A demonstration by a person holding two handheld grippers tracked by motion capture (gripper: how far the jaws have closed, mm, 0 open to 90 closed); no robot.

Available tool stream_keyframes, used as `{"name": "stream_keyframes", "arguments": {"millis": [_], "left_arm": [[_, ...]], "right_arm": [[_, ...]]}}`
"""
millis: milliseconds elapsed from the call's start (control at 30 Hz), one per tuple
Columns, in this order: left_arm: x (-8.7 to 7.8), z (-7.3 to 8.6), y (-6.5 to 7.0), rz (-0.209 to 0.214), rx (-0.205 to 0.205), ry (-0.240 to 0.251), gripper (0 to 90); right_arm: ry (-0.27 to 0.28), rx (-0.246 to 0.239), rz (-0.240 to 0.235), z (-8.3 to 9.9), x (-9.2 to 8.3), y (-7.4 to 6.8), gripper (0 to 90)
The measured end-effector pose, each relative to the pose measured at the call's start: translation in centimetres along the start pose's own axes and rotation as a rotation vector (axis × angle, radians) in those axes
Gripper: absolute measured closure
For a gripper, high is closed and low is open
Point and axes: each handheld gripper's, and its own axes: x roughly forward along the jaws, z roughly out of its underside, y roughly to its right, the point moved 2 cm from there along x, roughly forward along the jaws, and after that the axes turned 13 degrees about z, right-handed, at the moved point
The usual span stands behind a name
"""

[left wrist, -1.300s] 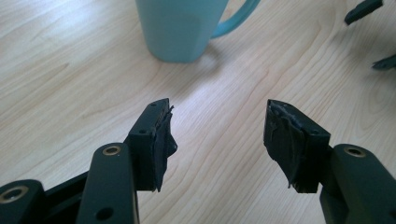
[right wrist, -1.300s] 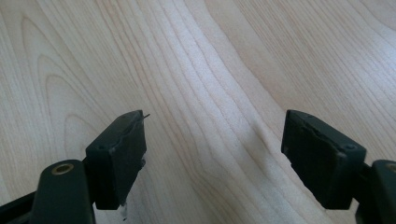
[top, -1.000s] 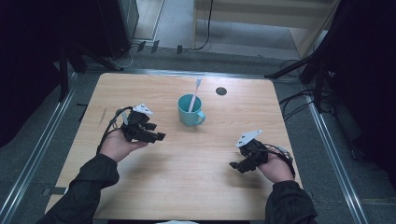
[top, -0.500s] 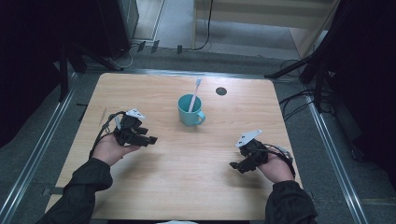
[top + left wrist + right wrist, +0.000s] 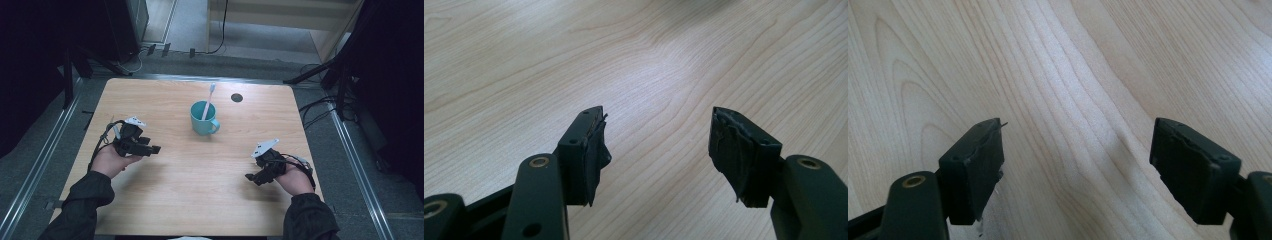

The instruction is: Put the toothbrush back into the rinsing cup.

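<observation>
High view: teal mug [image 5: 204, 118] stands mid-table [image 5: 200, 190], white toothbrush [image 5: 207, 102] leaning inside, its bottom end hidden. Left gripper [image 5: 153, 149] and right gripper [image 5: 251, 177] gape wide, both empty, well apart.

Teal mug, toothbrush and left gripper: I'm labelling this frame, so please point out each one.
Teal mug [image 5: 202, 123]: high view, on its outer wall.
Toothbrush [image 5: 209, 96]: high view, on the handle above the rim.
Left gripper [image 5: 155, 149]: high view, at its jaw tips.
</observation>
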Motion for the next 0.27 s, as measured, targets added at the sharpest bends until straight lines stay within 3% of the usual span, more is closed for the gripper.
{"name": "stream_keyframes", "arguments": {"millis": [267], "left_arm": [[0.5, 0.12, 0.02, -0.014, 0.009, -0.014, 38.5]], "right_arm": [[0.003, -0.002, -0.003, -0.09, 0.12, 0.12, 21.3]]}}
